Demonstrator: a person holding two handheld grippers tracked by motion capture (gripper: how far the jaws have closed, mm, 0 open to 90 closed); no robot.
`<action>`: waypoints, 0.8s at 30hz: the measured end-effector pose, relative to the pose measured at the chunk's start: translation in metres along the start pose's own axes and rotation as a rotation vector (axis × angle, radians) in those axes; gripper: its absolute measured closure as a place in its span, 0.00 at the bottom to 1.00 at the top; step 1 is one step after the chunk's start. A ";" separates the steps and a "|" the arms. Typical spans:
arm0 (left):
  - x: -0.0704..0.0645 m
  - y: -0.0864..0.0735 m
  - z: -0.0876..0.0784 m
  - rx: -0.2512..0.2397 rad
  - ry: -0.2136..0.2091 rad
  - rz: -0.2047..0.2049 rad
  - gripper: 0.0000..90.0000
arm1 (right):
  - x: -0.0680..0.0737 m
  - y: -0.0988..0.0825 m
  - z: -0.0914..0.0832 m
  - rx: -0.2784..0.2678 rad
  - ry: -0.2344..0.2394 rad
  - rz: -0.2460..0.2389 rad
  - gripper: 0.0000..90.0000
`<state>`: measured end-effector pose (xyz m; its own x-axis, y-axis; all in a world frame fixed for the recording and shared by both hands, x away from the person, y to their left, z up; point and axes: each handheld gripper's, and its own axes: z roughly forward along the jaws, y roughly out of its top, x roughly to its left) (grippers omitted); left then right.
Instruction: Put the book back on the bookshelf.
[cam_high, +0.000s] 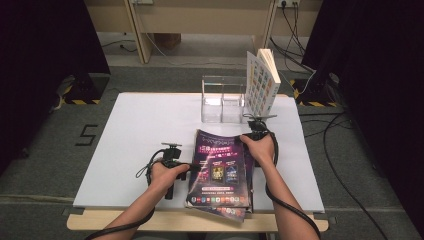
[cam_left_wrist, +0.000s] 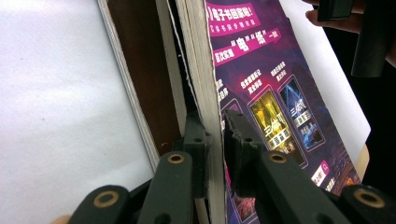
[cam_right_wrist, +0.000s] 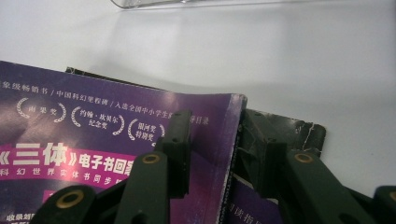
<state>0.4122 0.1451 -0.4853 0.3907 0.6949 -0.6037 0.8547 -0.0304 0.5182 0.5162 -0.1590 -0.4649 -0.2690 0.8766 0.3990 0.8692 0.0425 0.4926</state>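
Purple book (cam_high: 220, 165): flat on a small pile of other books, in front of the clear box (cam_high: 222, 105), on the person's side of it. Looks soft-backed and bendy, fairly light, with a shiny cover likely to slip. Best taken by two edges at once, to stop sagging in the middle; no hard squeeze, or bent pages

Left gripper (cam_left_wrist: 215, 135): nearly closed, pinching the book's left edge, one jaw on each side of the pages. Right gripper (cam_right_wrist: 215, 135): about half open at the book corner nearest the clear box, one jaw over the cover, the other past the edge, not squeezing yet by the look of it

From the high view: both hands, and a second book (cam_high: 262, 82) standing up just right of the clear box. From the left gripper view: the thick pages in the pinch and a brown book (cam_left_wrist: 140, 70) under. From the right gripper view: the gap at that corner and a worn dark cover (cam_right_wrist: 299, 130) below
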 end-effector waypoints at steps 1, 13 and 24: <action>0.000 0.000 0.000 -0.001 0.000 0.000 0.89 | 0.000 0.000 0.001 0.009 0.004 0.015 0.69; 0.001 0.001 -0.001 -0.003 0.006 -0.004 0.88 | 0.000 0.002 0.009 -0.012 0.031 0.043 0.70; 0.002 0.002 -0.002 0.007 0.006 -0.005 0.89 | 0.005 0.006 -0.006 -0.038 0.069 0.027 0.83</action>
<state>0.4140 0.1476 -0.4848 0.3844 0.6993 -0.6027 0.8591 -0.0320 0.5109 0.5178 -0.1569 -0.4547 -0.2749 0.8421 0.4641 0.8603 -0.0001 0.5098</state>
